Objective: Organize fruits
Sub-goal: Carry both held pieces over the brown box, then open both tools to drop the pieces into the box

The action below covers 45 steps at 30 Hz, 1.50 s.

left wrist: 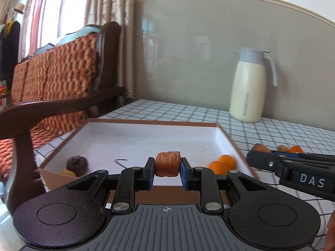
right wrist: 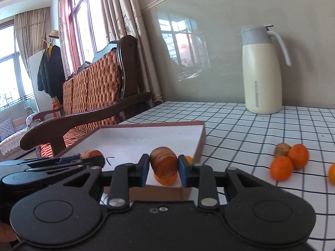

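Observation:
My left gripper is shut on a ridged orange-brown fruit, held over the near edge of the white tray. In the tray lie a dark round fruit, a small yellowish one and two oranges. My right gripper is shut on a brown fruit above the tray's near right corner, with an orange just below it. The left gripper with its fruit shows at the left of the right wrist view. Loose oranges lie on the cloth at right.
A cream thermos jug stands at the back of the checked tablecloth. A small brown piece sits by the loose oranges. A wooden sofa with an orange woven cushion stands left of the table. The wall is close behind.

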{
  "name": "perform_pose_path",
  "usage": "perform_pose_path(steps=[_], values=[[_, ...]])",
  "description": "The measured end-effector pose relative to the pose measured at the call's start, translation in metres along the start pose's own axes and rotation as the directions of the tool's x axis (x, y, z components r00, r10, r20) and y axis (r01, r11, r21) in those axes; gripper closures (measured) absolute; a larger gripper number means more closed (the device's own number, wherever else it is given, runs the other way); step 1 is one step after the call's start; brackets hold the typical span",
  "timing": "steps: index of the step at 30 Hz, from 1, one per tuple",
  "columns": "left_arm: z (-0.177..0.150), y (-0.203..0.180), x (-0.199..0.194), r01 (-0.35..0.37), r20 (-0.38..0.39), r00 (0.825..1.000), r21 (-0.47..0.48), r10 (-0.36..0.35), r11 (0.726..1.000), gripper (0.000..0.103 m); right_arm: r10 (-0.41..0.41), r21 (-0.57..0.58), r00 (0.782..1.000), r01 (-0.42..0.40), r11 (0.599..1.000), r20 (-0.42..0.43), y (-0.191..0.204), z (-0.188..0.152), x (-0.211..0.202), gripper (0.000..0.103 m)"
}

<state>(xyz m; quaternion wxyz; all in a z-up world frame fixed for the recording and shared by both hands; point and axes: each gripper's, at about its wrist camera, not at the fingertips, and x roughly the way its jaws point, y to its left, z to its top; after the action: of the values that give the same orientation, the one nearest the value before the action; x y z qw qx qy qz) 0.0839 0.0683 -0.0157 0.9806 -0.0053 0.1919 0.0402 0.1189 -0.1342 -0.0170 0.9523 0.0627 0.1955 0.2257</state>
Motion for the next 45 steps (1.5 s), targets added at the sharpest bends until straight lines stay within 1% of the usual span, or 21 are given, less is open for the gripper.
perform_pose_path(steps=[10,19,26,37,39,40,41,42,43,44,45], values=[[0.007,0.045,0.017,-0.096,-0.009,0.995,-0.054,0.096,0.994,0.078,-0.010,0.003,1.000,0.010,1.000,0.020,0.007,0.005,0.020,0.082],[0.016,0.076,0.040,-0.153,-0.017,0.988,-0.085,0.153,0.984,0.077,-0.027,0.003,0.999,0.027,1.000,0.020,0.011,0.009,0.042,0.082],[0.026,0.091,0.066,-0.181,-0.030,0.983,-0.092,0.179,0.979,0.077,-0.055,0.009,0.998,0.055,0.998,0.004,0.008,0.012,0.059,0.082],[0.032,0.101,0.100,-0.213,-0.056,0.977,-0.096,0.208,0.972,0.077,-0.107,0.017,0.994,0.108,0.994,-0.016,-0.002,0.022,0.086,0.082],[0.032,0.103,0.106,-0.218,-0.064,0.975,-0.102,0.213,0.970,0.077,-0.121,0.014,0.992,0.122,0.992,-0.040,-0.004,0.022,0.093,0.079],[0.032,0.103,0.111,-0.221,-0.073,0.974,-0.095,0.215,0.970,0.077,-0.133,0.016,0.990,0.134,0.991,-0.050,-0.005,0.022,0.095,0.069],[0.032,0.105,0.116,-0.222,-0.088,0.973,-0.095,0.214,0.970,0.076,-0.140,0.020,0.989,0.141,0.990,-0.037,-0.005,0.021,0.093,0.049],[0.033,0.106,0.120,-0.216,-0.105,0.973,-0.101,0.206,0.971,0.055,-0.148,0.032,0.989,0.148,0.989,-0.003,-0.006,0.021,0.087,0.039],[0.034,0.107,0.122,-0.223,-0.119,0.971,-0.116,0.209,0.968,0.009,-0.155,0.042,0.987,0.154,0.987,0.026,-0.006,0.022,0.082,0.033],[0.036,0.107,0.118,-0.239,-0.106,0.968,-0.126,0.227,0.963,0.000,-0.152,0.046,0.987,0.150,0.988,0.051,-0.006,0.023,0.077,0.033],[0.037,0.103,0.111,-0.245,-0.057,0.969,-0.121,0.239,0.962,0.000,-0.148,0.046,0.986,0.145,0.988,0.074,-0.006,0.026,0.073,0.033]])
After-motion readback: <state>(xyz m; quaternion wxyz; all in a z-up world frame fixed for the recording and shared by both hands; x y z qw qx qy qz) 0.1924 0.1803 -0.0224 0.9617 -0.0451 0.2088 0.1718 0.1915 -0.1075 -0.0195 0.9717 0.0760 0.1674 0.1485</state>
